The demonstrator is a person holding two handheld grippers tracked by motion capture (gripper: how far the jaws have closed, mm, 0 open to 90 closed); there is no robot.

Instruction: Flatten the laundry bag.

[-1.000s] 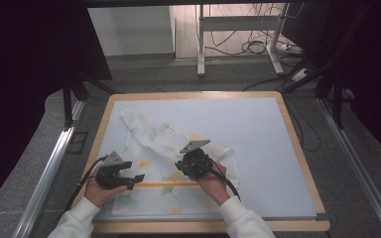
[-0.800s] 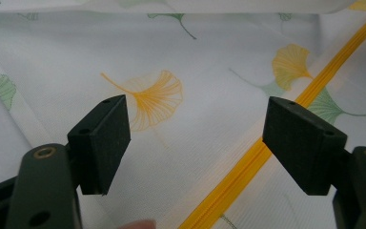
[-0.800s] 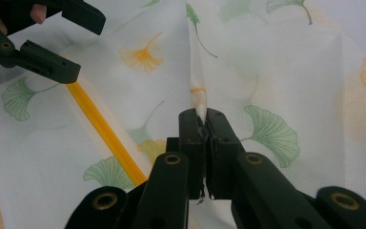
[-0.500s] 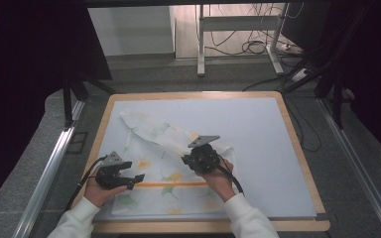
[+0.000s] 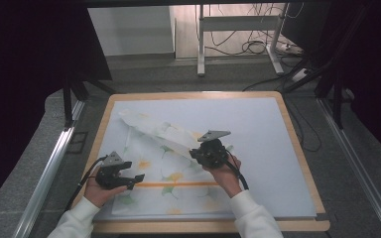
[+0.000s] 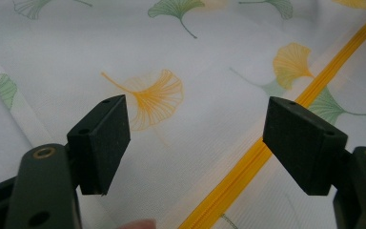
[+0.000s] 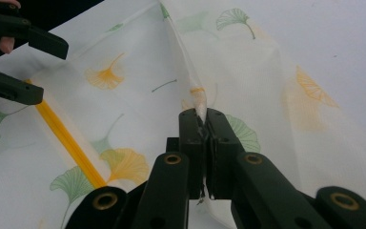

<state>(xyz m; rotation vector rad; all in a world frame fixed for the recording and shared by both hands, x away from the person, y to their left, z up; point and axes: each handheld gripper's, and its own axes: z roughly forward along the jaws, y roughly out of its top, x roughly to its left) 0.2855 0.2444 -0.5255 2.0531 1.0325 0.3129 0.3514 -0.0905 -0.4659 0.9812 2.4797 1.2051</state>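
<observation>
With right gripper [image 7: 204,125] clamped on white ginkgo-print mesh bag [image 5: 163,163], lift and carry fold leftward slowly, left gripper [image 6: 198,143] jaws apart pinning near yellow zip [image 6: 248,167].

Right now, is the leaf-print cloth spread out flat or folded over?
Partly folded over. Its near part lies flat on the table, while the right gripper, shut on an edge, lifts the cloth into a ridge.

Right tool [image 7: 205,125] clamped on a raised fold of leaf-print cloth [image 7: 138,86]; left tool [image 7: 21,57] agape near its yellow zip [image 7: 66,140].
</observation>
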